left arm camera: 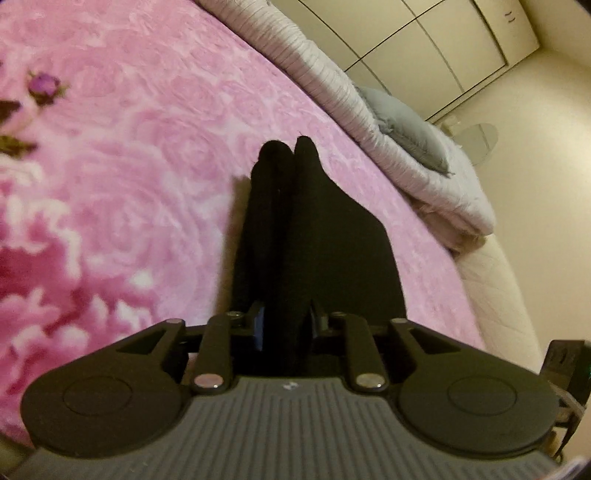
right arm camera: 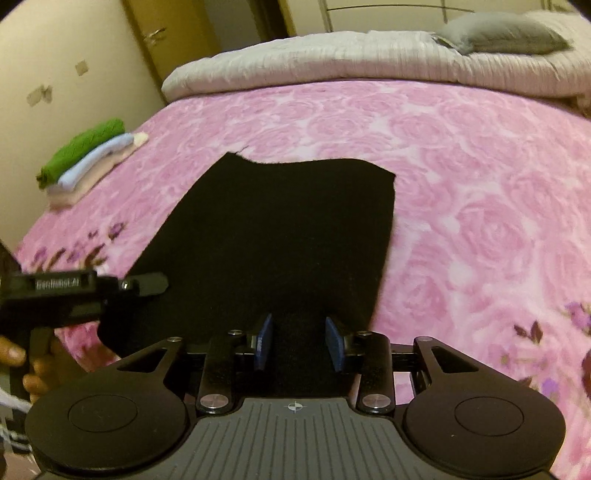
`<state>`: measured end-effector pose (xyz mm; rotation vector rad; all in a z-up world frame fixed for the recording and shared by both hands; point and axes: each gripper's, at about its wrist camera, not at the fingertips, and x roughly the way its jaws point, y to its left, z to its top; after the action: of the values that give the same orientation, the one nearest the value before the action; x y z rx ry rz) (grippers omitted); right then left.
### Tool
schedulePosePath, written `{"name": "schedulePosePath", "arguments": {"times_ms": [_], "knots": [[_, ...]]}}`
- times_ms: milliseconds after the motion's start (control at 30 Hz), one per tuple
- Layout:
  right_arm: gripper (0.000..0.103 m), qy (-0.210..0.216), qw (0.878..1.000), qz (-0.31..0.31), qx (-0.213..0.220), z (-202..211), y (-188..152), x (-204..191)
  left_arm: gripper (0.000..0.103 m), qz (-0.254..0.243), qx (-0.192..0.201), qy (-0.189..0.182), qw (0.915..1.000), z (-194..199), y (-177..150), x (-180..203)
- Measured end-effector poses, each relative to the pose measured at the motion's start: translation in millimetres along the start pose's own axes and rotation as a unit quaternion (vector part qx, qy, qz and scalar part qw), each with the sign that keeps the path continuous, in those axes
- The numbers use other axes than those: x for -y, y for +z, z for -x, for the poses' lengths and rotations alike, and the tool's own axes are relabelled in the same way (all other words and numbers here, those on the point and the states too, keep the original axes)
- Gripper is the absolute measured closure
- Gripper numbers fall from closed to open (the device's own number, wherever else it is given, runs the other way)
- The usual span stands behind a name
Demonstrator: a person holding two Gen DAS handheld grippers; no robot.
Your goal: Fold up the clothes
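Note:
A black garment [right arm camera: 280, 225] lies spread on the pink rose-pattern bedspread [right arm camera: 461, 184]. In the left wrist view the black garment [left arm camera: 325, 229] runs between the jaws of my left gripper [left arm camera: 284, 325], which is shut on its near edge; the cloth bunches into two ridges ahead. My right gripper [right arm camera: 299, 343] has its blue pads [right arm camera: 264, 341] around a fold of the garment's near edge, pinching it. My left gripper also shows in the right wrist view [right arm camera: 147, 284] at the left, over the garment's left edge.
A stack of folded clothes, green on top [right arm camera: 88, 155], sits at the bed's far left. A grey quilt [right arm camera: 332, 62] with a grey pillow [right arm camera: 506, 33] lies along the head of the bed. Wardrobe doors [left arm camera: 443, 44] stand beyond.

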<state>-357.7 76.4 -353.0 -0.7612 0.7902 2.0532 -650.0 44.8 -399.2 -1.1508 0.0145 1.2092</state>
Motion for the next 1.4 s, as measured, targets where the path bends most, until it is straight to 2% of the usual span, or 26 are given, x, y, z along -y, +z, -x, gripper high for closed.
{"name": "schedulePosePath", "arguments": {"times_ms": [133,200,267,300,400,567,667,733,833,1033,1200,1400], "knots": [[0.066,0.014,0.999,-0.041,0.014,16.3,-1.8,9.7,0.082,0.023,0.015,0.02,0.9994,23.8,-1.9,-3.6],[0.066,0.014,0.999,-0.048,0.01,20.6,-3.2,9.9,0.076,0.019,0.017,0.033,0.9991,33.4,-2.9,-0.4],[0.066,0.013,0.999,-0.049,0.001,21.0,-5.3,9.3,0.075,0.01,0.003,0.033,0.9994,33.7,-6.0,4.5],[0.066,0.005,0.999,-0.033,-0.002,18.3,-4.1,3.7,0.075,0.003,-0.008,0.034,0.9994,30.4,-8.1,6.5],[0.063,-0.019,1.0,0.019,-0.016,10.9,2.2,-13.6,0.08,-0.048,-0.027,0.08,0.9953,15.6,-10.0,17.3],[0.064,-0.002,1.0,0.027,-0.013,8.7,32.8,0.0,0.078,-0.107,-0.014,0.102,0.9889,21.5,16.3,36.5],[0.064,0.008,0.999,0.032,-0.012,7.3,51.1,8.2,0.077,-0.129,0.0,0.09,0.9876,15.5,40.9,43.5],[0.064,0.007,0.999,0.025,-0.022,-7.0,66.8,23.3,0.077,-0.144,-0.004,0.082,0.9862,1.6,57.4,48.0],[0.064,0.027,0.999,0.007,-0.039,-28.8,85.9,48.4,0.077,-0.158,-0.011,0.074,0.9845,-21.6,78.5,53.1],[0.064,0.067,0.997,0.022,-0.034,-58.3,122.7,79.4,0.077,-0.157,-0.021,0.063,0.9855,-59.5,102.9,49.6],[0.064,0.109,0.992,0.013,-0.055,-96.9,133.9,93.2,0.077,-0.156,-0.027,0.062,0.9855,-88.3,119.2,44.4],[0.064,0.128,0.99,0.017,-0.047,-100.0,132.8,99.3,0.077,-0.187,-0.017,0.074,0.9794,-97.4,126.0,50.3]]}}
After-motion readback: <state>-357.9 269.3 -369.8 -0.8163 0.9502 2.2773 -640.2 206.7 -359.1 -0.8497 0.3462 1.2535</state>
